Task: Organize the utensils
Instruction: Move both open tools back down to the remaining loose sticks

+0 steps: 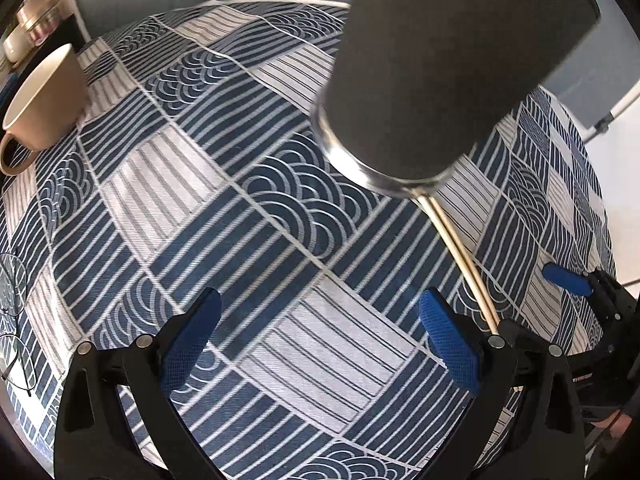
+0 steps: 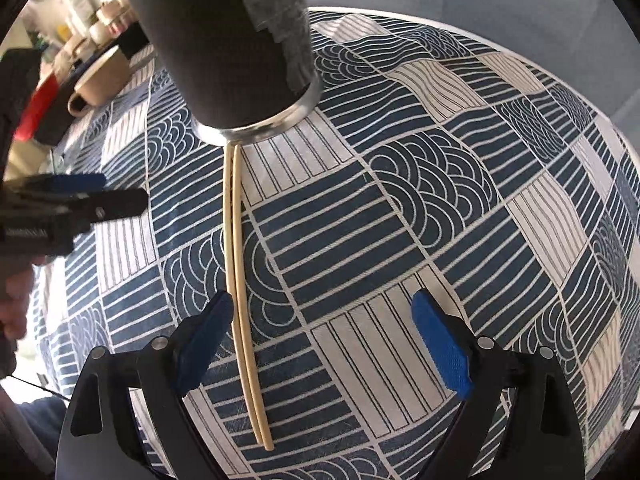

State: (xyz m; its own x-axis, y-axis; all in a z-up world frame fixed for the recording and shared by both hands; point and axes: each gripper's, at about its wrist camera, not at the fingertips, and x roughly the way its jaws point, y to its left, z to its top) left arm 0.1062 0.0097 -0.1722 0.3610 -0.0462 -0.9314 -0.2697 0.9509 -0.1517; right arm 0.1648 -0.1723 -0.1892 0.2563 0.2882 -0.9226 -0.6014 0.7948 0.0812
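Observation:
A pair of pale wooden chopsticks (image 2: 240, 280) lies on the blue-and-white patterned tablecloth (image 2: 400, 240), running from the base of a tall dark grey cup with a steel rim (image 2: 224, 48) toward me. My right gripper (image 2: 324, 336) is open and empty, its left finger right beside the chopsticks. In the left wrist view the same cup (image 1: 440, 80) stands ahead right, with the chopsticks (image 1: 460, 252) running back past my right finger. My left gripper (image 1: 320, 340) is open and empty above the cloth. The right gripper (image 1: 592, 292) shows at that view's right edge.
A tan mug (image 1: 40, 100) stands at the far left of the table, also in the right wrist view (image 2: 100, 80). Jars and bowls (image 2: 100, 16) sit on a shelf beyond. Eyeglasses (image 1: 12, 312) lie at the left edge. The left gripper (image 2: 80, 200) shows at left.

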